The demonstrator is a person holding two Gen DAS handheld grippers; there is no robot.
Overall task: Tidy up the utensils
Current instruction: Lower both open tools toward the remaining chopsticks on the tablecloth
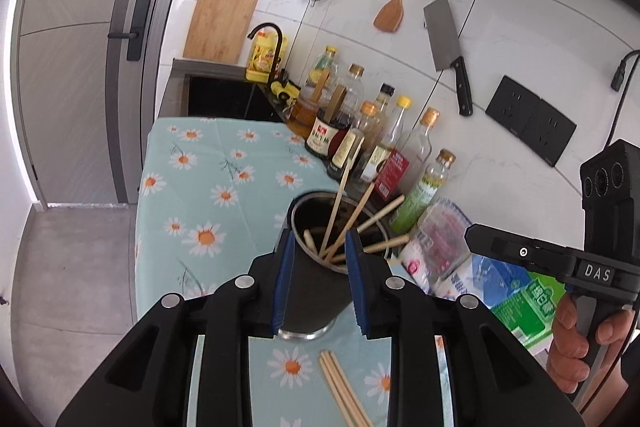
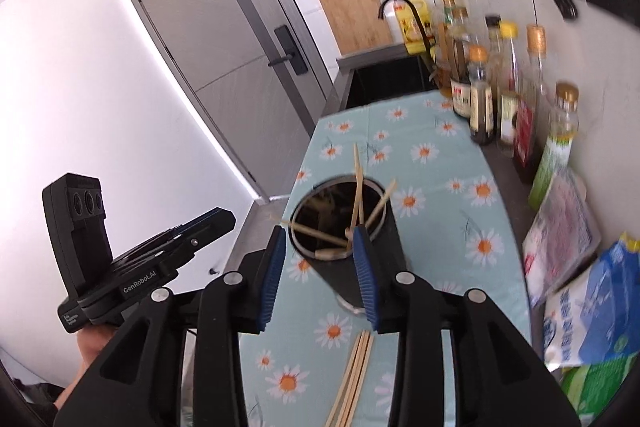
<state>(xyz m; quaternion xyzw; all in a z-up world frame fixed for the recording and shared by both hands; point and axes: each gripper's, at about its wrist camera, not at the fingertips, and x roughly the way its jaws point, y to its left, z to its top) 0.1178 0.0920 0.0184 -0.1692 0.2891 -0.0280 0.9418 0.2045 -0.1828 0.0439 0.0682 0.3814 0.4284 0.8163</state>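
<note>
Chopsticks [image 1: 340,215], pale wood, already stand scattered in the dark cylindrical metal holder [image 1: 316,291] on the daisy-print tabletop [image 1: 200,187]; left tool [image 1: 318,267] apart, empty. Right wrist view: right tool [image 2: 320,275] apart, empty; loose bundle of wooden chopsticks [image 2: 354,379] remains beside the holder, still to load.

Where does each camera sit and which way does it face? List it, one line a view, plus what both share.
Left wrist: sits on the left claw, looking down along its blue-padded fingers at the dark cylindrical metal chopstick holder; the right claw and a hand show at right.
Right wrist: sits on the right claw, facing the same holder; the left claw shows at left.
Shared: the holder, loose wooden chopsticks and the daisy-print blue tablecloth.
</note>
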